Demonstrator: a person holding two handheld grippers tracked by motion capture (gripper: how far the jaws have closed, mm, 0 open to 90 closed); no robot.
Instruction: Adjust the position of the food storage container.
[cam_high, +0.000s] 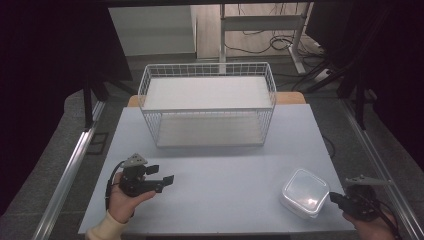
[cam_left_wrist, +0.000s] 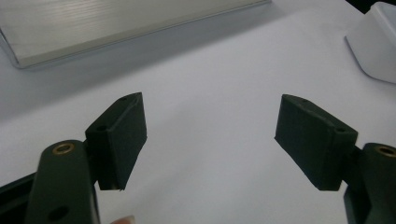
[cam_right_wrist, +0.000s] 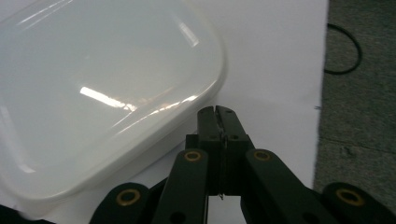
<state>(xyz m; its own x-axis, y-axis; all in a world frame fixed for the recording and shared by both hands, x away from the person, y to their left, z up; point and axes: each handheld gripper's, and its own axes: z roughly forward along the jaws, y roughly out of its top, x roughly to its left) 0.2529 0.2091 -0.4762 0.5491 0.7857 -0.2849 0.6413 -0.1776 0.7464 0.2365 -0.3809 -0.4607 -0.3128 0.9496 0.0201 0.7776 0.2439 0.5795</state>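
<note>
The plastic box sits on the desk near its right front corner, just beside my right claw. That claw is pinched tight on nothing. My left claw is spread wide and holds nothing. I think the box is light, stiff and slippery, so I would grab its rim. I cannot tell what is inside it.

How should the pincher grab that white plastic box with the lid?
Probably by the lid's overhanging rim on the box, at the edge nearest the right gripper, coming in low from that side. Its domed, glossy top looks slippery, and the box looks too wide to span. The jaws, now closed, must open first.
</note>
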